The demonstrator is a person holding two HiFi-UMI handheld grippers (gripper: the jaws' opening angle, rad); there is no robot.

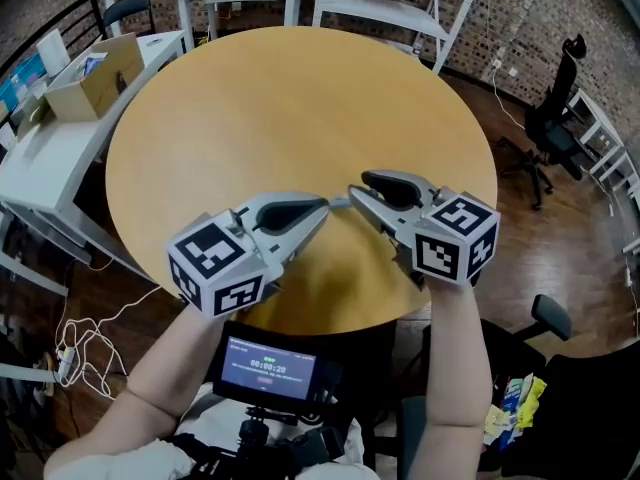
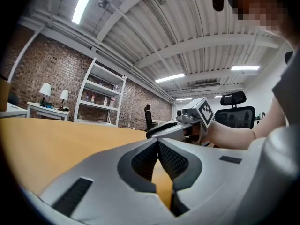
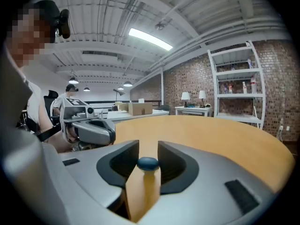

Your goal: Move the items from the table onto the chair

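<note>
Claws, 2: left claw (image 1: 318, 211) closed, right claw (image 1: 357, 195) pinching 1 knob (image 3: 148, 163).

Reaches forward with bare left forearm (image 1: 190, 353) and bare right forearm (image 1: 455, 358), gripper tips nearly meeting: left grey two-jaw gripper (image 1: 323, 207) about level, jaws closed tip to tip and empty; right grey two-jaw gripper (image 1: 353, 191) tipped slightly down, jaws pinching a small dark-blue rounded thing (image 3: 148, 163).

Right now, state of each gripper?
Left gripper: closed, empty.
Right gripper: jaws apart, small dark blue rounded thing between the tips; whether it is gripped cannot be told.
</note>
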